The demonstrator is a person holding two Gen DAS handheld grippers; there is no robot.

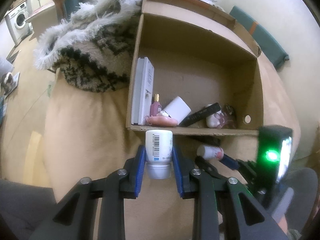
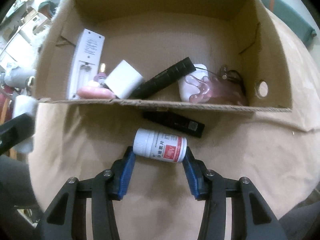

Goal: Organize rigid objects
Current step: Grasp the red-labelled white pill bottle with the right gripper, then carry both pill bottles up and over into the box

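Note:
My left gripper point(image 1: 158, 152) is shut on a white barcode bottle point(image 1: 159, 150), cap toward the camera, just short of the cardboard box's near wall point(image 1: 192, 131). My right gripper point(image 2: 160, 154) is shut on a white pill bottle with a red label point(image 2: 160, 145), held sideways by its ends; it also shows in the left wrist view point(image 1: 210, 152). A black rectangular stick point(image 2: 174, 124) lies on the tan cover in front of the box. Inside the box point(image 2: 160, 103) lie a white remote point(image 2: 86, 60), a white block point(image 2: 124, 79), a black flashlight point(image 2: 164, 79), pink items point(image 2: 94, 92) and a white-pink case point(image 2: 196, 88).
A fluffy black-and-white blanket point(image 1: 90, 46) is piled left of the box. A teal cushion point(image 1: 260, 38) lies behind the box at right. The right gripper's body with a green light point(image 1: 272, 156) is close at my left gripper's right. A washing machine point(image 1: 20, 19) stands far left.

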